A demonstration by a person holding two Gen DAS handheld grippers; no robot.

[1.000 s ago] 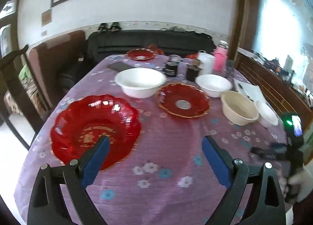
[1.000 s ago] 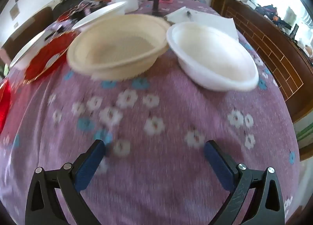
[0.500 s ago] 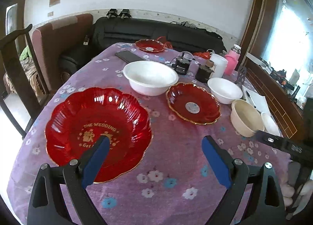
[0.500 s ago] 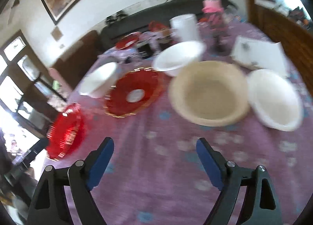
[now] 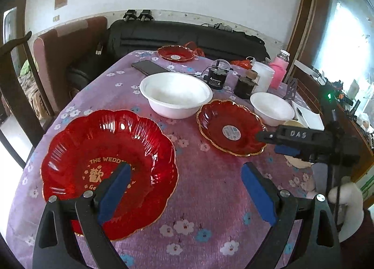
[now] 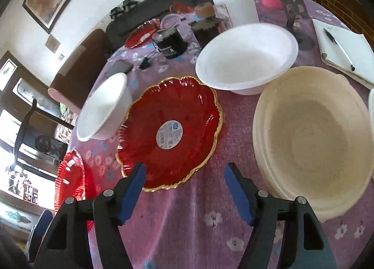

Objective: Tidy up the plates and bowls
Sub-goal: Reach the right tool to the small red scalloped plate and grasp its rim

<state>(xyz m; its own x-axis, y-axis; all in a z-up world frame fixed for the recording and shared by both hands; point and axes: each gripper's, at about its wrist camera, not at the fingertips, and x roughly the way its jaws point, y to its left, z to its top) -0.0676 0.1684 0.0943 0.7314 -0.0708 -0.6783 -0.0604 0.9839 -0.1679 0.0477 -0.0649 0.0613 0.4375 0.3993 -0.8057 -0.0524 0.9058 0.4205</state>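
A large red scalloped plate (image 5: 107,166) lies near the table's front left, and my open left gripper (image 5: 184,170) hangs over its right edge, one finger above the plate. A smaller red gold-rimmed plate (image 5: 230,127) (image 6: 170,131) lies mid-table. My open right gripper (image 6: 184,170) hovers just above its near rim; it also shows in the left wrist view (image 5: 303,140). A big white bowl (image 5: 175,93) (image 6: 105,107), a smaller white bowl (image 5: 272,107) (image 6: 245,58) and a beige bowl (image 6: 313,135) stand around it. A third red plate (image 5: 175,53) sits far back.
The round table has a purple flowered cloth (image 5: 210,198). At the back stand black jars (image 5: 216,78), a white container (image 5: 263,76), a pink bottle (image 5: 279,70) and a phone (image 5: 148,67). A notebook with pen (image 6: 343,51) lies at the right. Chairs and a black sofa surround the table.
My right gripper has swung left from the beige and white bowls to the smaller red plate. My left gripper has moved closer over the large red plate.
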